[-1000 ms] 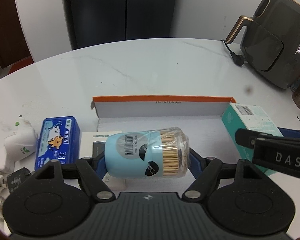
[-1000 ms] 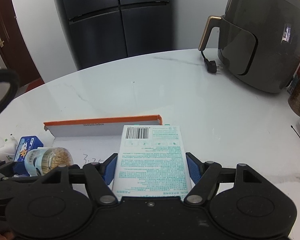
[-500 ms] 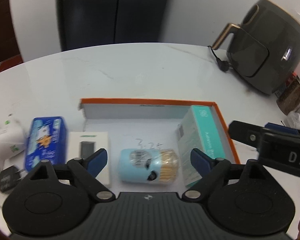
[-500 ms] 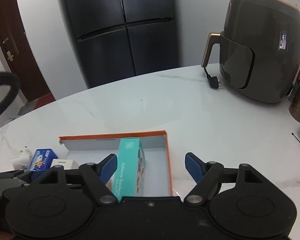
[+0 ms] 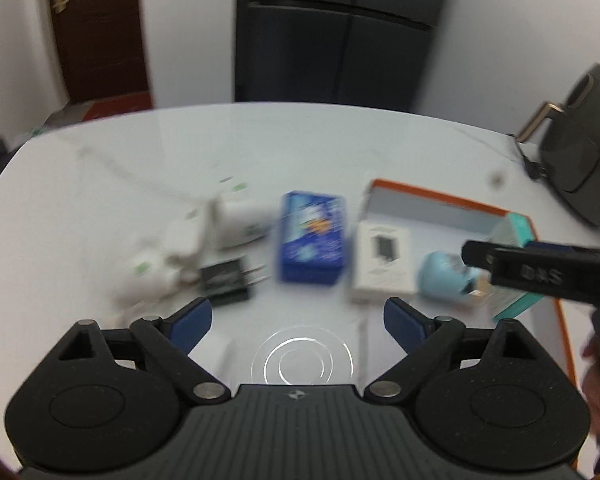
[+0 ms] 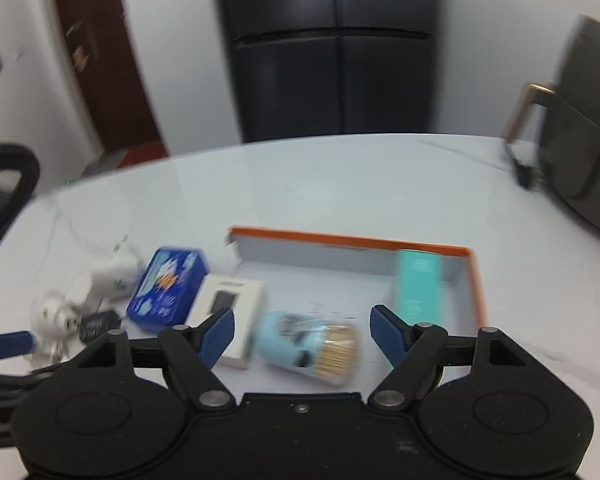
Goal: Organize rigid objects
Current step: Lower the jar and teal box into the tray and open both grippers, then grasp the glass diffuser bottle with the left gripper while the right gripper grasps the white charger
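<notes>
Cylindrical toothpick jar [image 6: 312,346] (sideways) in orange-rimmed tray [image 6: 475,280]

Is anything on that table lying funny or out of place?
The toothpick jar lies tipped on its side in the orange-edged tray, rather than upright. The white box sits half over the tray's open left edge. Both frames are blurred, so finer damage can't be judged.

Blurred labels on blue tin [image 5: 312,236]

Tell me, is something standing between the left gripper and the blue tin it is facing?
Nothing visible does. The left gripper is open and empty, and only bare table lies between it and the blue tin. The black plug adapter sits to the left of that path.
</notes>
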A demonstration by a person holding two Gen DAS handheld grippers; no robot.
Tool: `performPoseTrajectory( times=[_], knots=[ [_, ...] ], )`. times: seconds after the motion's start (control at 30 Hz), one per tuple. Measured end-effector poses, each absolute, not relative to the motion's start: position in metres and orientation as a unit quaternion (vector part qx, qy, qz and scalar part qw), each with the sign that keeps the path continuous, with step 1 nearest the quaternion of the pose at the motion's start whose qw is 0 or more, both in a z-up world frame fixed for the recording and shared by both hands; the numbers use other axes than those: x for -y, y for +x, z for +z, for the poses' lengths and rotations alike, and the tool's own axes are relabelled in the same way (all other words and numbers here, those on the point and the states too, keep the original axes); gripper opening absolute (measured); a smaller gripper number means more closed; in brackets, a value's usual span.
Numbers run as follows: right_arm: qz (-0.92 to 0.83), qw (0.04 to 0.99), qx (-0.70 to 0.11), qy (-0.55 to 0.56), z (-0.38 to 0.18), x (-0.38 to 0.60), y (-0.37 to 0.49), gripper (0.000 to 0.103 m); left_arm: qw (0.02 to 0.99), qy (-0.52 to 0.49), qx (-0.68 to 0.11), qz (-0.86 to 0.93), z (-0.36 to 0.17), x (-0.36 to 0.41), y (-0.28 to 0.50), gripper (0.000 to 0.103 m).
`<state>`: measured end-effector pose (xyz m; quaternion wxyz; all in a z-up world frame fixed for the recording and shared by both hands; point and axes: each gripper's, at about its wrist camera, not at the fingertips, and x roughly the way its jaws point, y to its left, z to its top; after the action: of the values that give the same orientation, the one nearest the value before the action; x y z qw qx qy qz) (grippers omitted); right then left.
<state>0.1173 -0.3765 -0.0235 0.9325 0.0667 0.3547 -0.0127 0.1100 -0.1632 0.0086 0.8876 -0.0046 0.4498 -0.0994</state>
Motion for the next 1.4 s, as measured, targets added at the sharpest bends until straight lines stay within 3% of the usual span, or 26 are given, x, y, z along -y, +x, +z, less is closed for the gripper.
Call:
performPoseTrajectory(
  times=[0.37,0.47,0.9,1.23,1.4],
  knots=[
    [-0.071,0.885,-0.416,-0.197,-0.070,0.322,0.207,0.089,0.884,-0.056,-0.463,-0.021,0.003,0.066,0.091,0.096],
    [-0.069,0.865,-0.445,-0.222,-0.085,0.311,0.218,0.089,0.884,-0.064,-0.462,-0.007,0.002,0.049,0.089,0.096],
    [0.055,0.896,-0.409,-0.167,-0.079,0.223,0.168,0.089,0.881,-0.073,-0.467,0.011,-0.015,0.022,0.099,0.097],
    [0.051,0.915,-0.398,0.046,-0.052,0.248,0.102,0.089,0.875,-0.058,-0.479,-0.030,-0.045,0.035,0.127,0.099],
    [0.060,0.917,-0.386,0.080,-0.055,0.236,0.080,0.090,0.870,-0.066,-0.487,-0.038,-0.053,0.039,0.145,0.099]
  ],
)
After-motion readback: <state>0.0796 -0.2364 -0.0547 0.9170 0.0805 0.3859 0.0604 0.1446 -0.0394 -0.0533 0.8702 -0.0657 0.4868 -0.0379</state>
